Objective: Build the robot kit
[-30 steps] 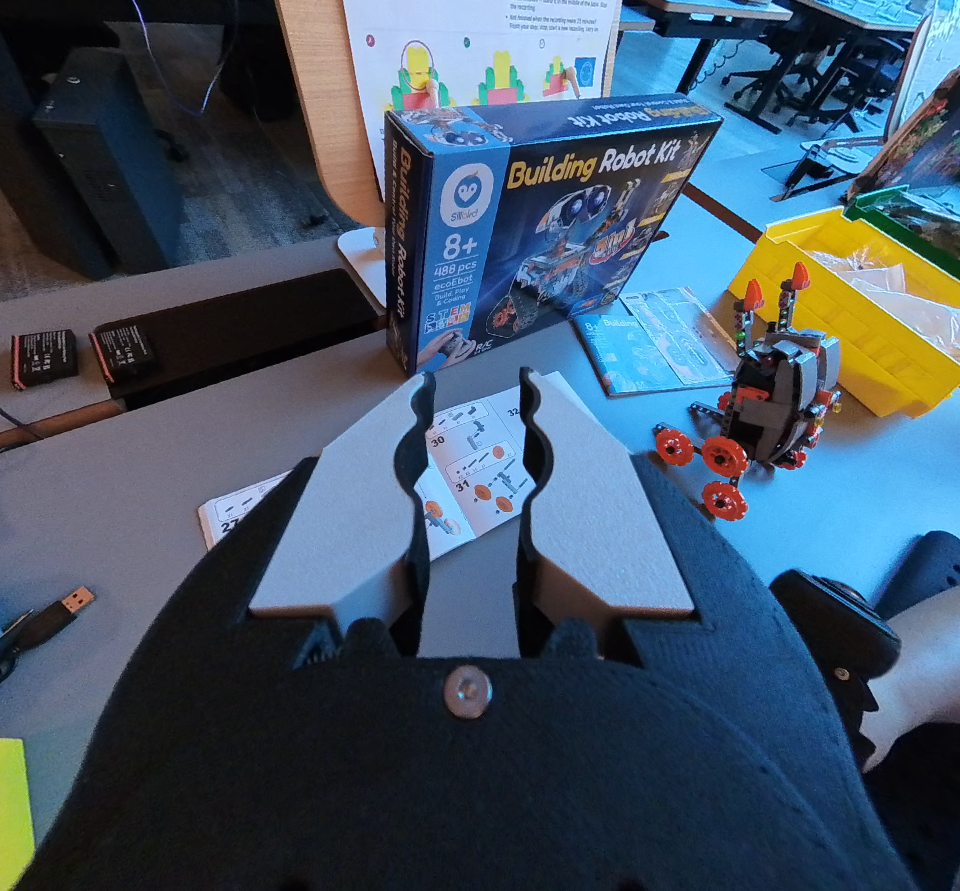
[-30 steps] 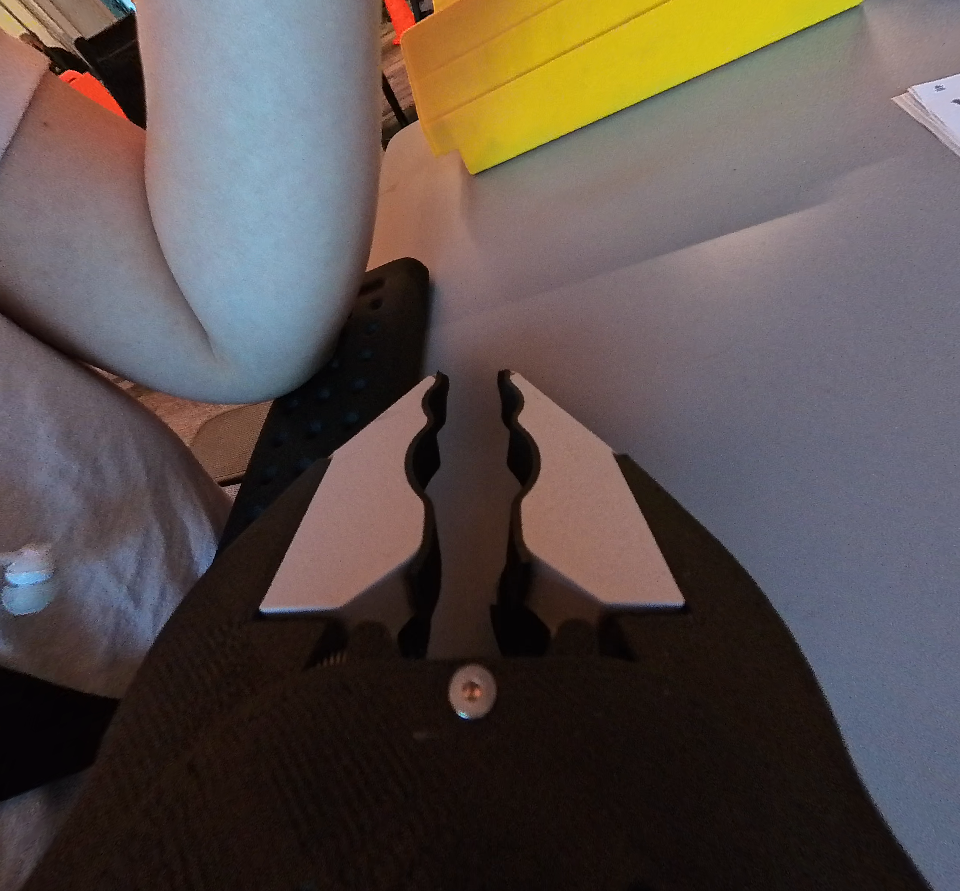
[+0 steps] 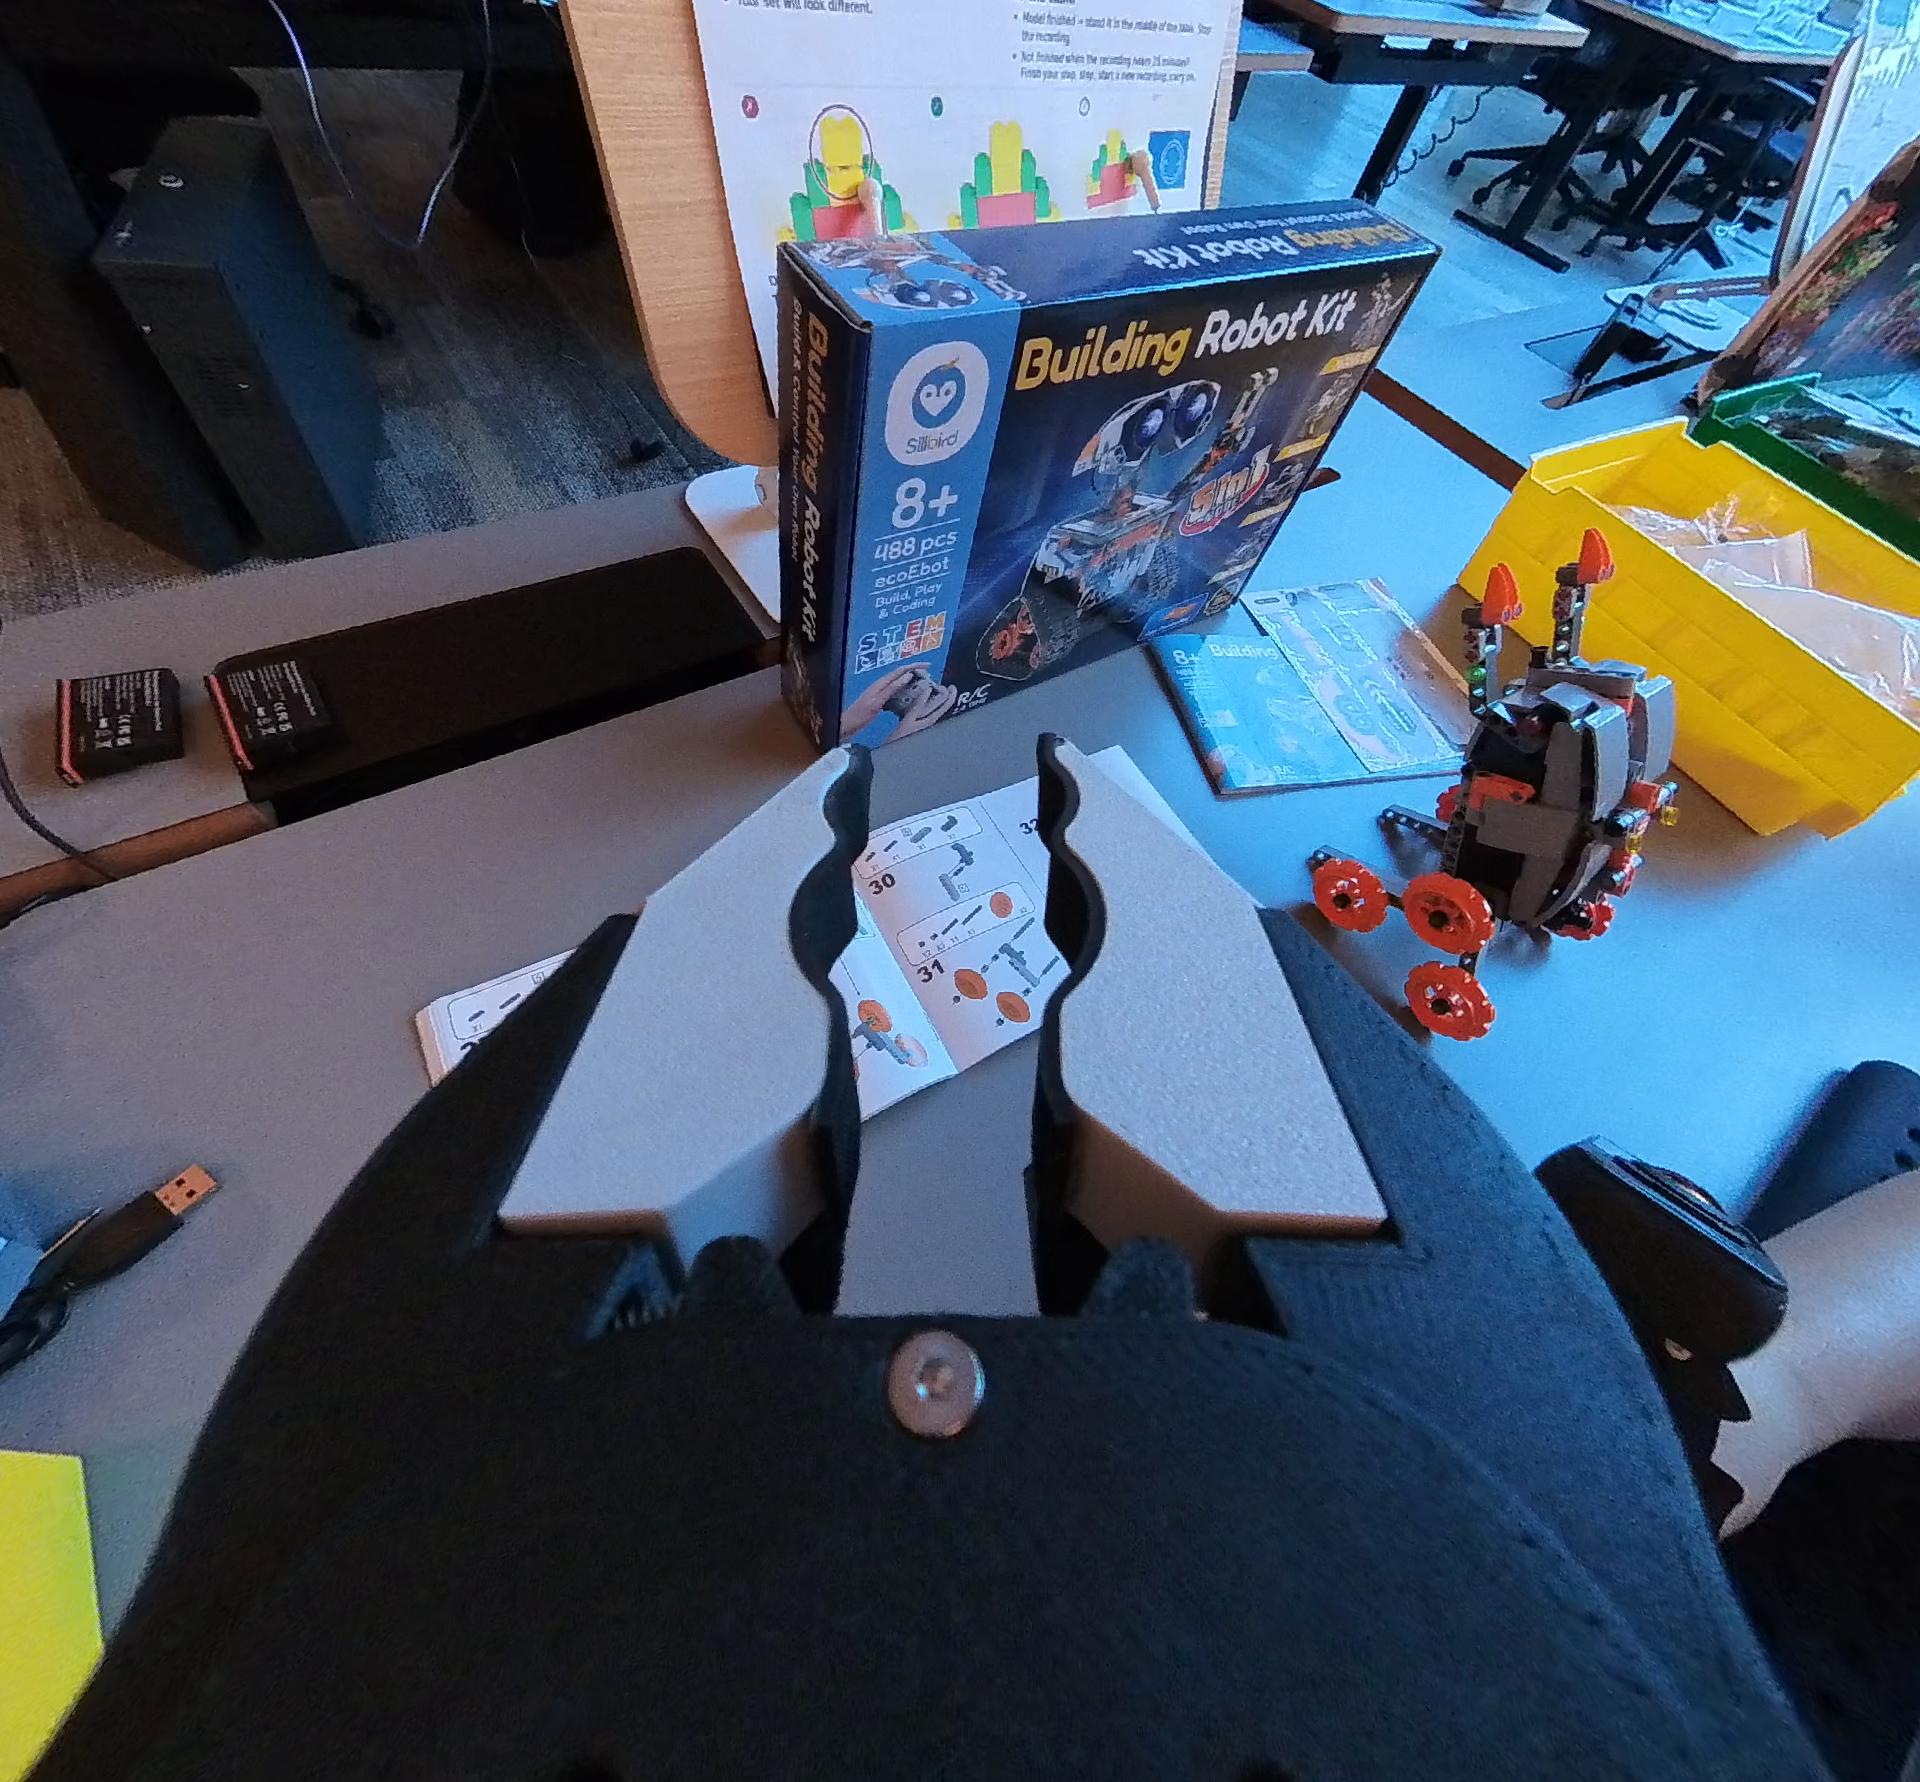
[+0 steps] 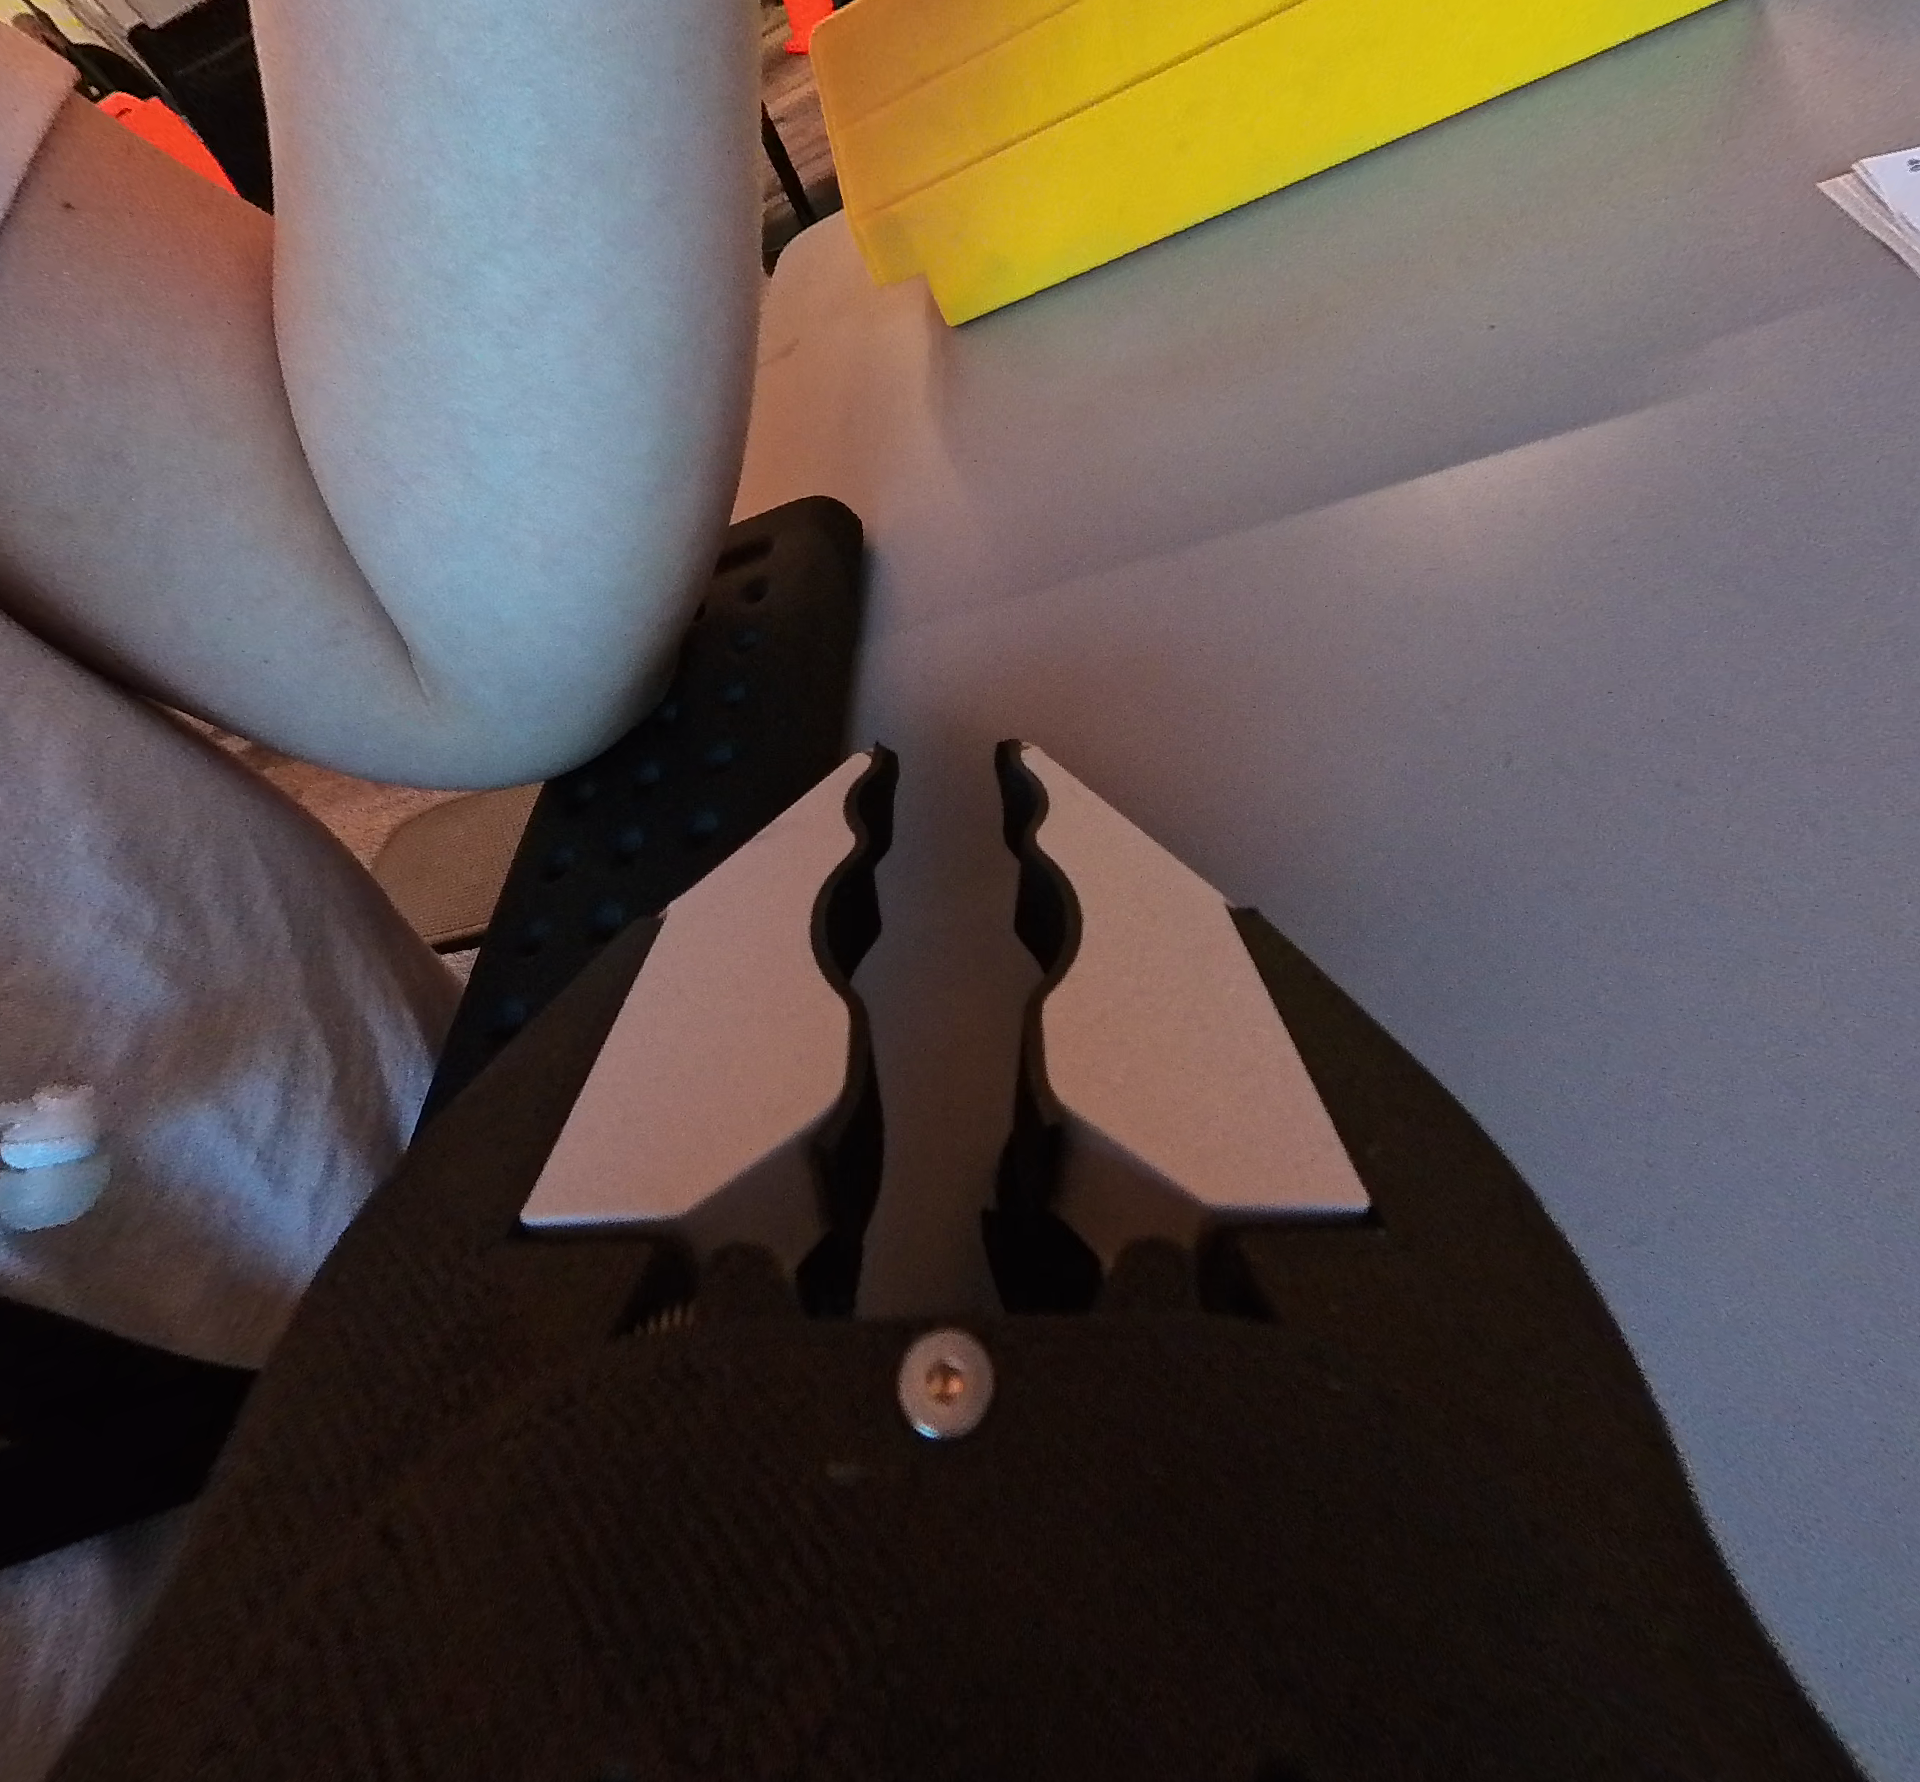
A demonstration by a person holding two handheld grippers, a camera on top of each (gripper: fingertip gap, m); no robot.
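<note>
My left gripper is open and empty, held above an open instruction booklet on the grey table. A blue robot kit box stands upright just beyond it. A grey, black and orange brick robot model with orange wheels stands to the right. My right gripper is open and empty, low over the grey table near its edge. A person's bent arm is close on its left. A yellow bin stands farther ahead.
The yellow bin holding clear plastic bags stands at the right. A closed blue booklet lies beside the box. A poster board stands behind it. Two small black batteries and a USB plug lie at the left. The grippers' ends are close to 30 cm from one another.
</note>
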